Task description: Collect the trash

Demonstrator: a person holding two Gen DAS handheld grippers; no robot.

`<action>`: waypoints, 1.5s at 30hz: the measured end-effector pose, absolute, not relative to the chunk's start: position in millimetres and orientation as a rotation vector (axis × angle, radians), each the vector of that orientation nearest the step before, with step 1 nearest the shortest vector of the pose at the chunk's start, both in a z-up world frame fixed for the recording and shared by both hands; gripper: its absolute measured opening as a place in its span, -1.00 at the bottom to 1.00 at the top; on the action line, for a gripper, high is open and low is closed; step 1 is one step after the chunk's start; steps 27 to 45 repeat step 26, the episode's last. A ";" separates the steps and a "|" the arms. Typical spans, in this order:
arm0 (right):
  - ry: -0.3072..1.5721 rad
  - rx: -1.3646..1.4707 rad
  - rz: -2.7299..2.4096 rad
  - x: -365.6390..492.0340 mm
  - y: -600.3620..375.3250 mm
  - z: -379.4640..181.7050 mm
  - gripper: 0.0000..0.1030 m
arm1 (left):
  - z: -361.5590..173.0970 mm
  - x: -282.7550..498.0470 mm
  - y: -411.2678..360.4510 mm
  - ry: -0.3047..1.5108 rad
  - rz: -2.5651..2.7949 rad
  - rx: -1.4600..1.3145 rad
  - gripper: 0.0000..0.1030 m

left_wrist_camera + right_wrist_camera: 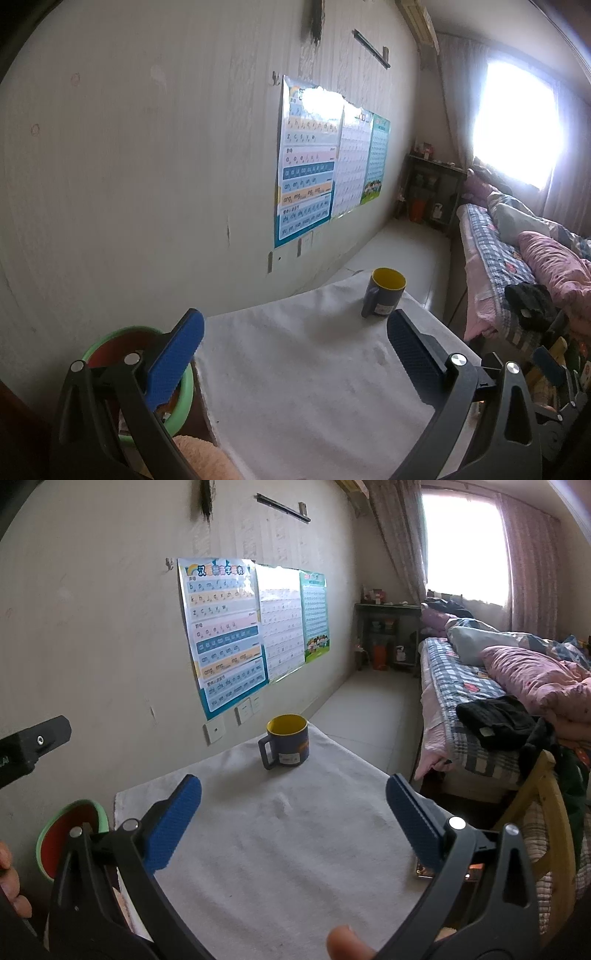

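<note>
Your left gripper's near finger [173,363] covers much of the green bin [186,391], so you cannot tell what lies inside; in the right wrist view the same bin [94,810] is half hidden behind the right gripper's frame. The window [517,125] is blown out to white and shows nothing beyond it. Glare wipes out the top of the letter poster [306,162]. The small things on the dark shelf [388,635] are too small to name. A fingertip [345,943] is cut off by the bottom edge. The mug's label [288,759] is too blurred to read.
</note>
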State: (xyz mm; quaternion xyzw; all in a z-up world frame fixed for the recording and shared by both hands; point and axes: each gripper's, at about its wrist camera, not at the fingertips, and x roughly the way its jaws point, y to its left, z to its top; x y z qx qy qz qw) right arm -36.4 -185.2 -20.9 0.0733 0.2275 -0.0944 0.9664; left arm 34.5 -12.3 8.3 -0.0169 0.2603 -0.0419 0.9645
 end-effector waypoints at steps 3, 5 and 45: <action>0.463 0.142 -0.188 -35.7 -183.9 -21.5 0.91 | 7.2 36.2 -10.6 0.533 -0.080 -0.035 0.85; 0.468 0.141 -0.187 -35.1 -183.3 -22.6 0.91 | 6.0 37.4 -9.7 0.537 -0.077 -0.037 0.85; 0.529 0.146 -0.184 -22.6 -181.8 -37.3 0.91 | -2.9 43.6 -7.9 0.561 -0.038 -0.013 0.85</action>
